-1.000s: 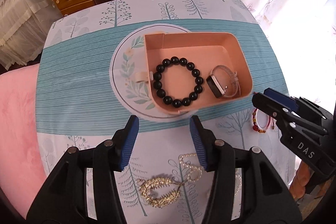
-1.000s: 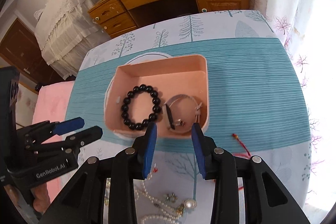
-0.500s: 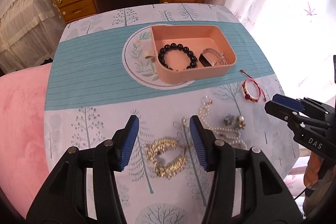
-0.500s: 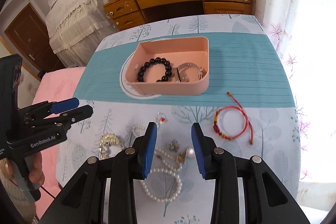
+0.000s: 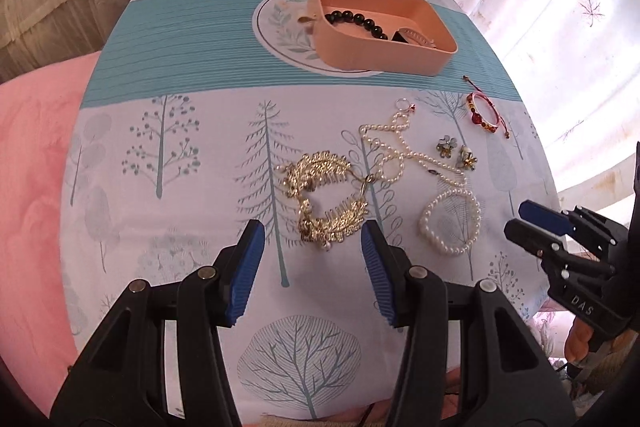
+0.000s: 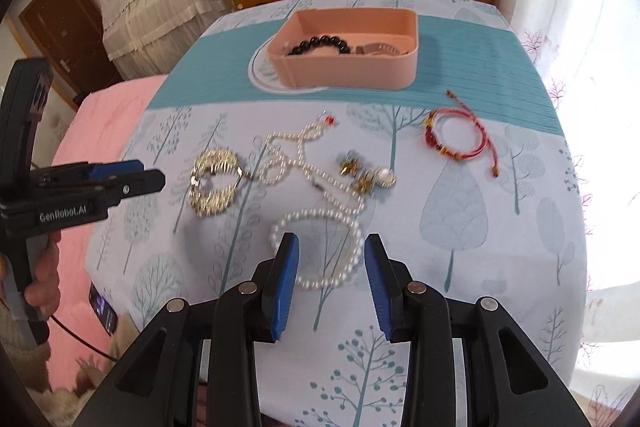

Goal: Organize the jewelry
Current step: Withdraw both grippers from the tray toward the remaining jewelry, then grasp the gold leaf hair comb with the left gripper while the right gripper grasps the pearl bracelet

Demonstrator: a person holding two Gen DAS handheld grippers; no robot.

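A: Tangles worry me most. Just ahead of the left gripper (image 5: 312,267) lies the gold bracelet (image 5: 326,201), and its clasp touches the pearl necklace (image 5: 404,151) to that gripper's right. Lifting one could drag the other along, I think.

B: Same risk on the right gripper (image 6: 331,281). The pearl bracelet (image 6: 320,247) sits right at its tips, partly between the fingers, and the necklace strand runs up against it. A pinch there might catch both, or beads could slip off the blue pads (image 6: 286,283).

A: How wide are they?

B: Both are spread apart and hold nothing. Neither pad clearly touches any piece; the right ones hang over the pearl loop, but contact is hard to judge.

A: And the rest?

B: 2 earrings (image 6: 362,171) lie beyond the right gripper, the red cord bracelet (image 6: 460,139) farther ahead to its right. The pink box (image 6: 348,67) is well ahead of both, already holding the black bead bracelet (image 6: 320,45) and a watch (image 5: 412,37).
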